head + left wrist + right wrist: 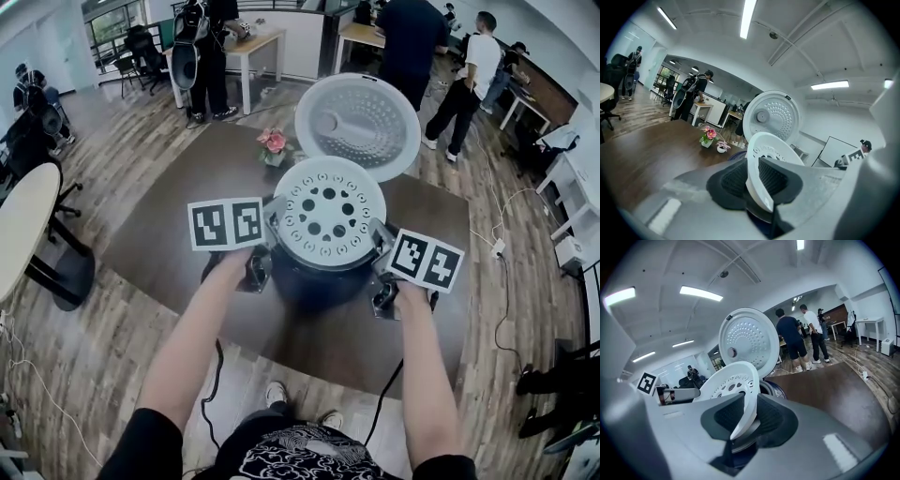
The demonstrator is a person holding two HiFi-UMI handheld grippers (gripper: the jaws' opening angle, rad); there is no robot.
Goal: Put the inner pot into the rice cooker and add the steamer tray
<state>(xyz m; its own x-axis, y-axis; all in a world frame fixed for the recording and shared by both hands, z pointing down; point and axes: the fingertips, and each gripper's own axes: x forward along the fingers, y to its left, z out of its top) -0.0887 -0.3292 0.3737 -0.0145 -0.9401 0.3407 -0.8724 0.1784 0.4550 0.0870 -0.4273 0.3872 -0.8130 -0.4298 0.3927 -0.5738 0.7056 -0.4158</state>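
The white steamer tray, a round disc full of holes, hangs just over the open mouth of the dark blue rice cooker. The cooker's white lid stands open behind it. My left gripper is shut on the tray's left rim and my right gripper on its right rim. In the left gripper view the tray's edge sits between the black pads, with the lid beyond. The right gripper view shows the tray tilted between the pads. The tray hides the cooker's inside.
The cooker stands on a dark brown table with a small pot of pink flowers behind it. A black cable hangs off the table's near edge. A round white table is at the left, and people stand at desks at the back.
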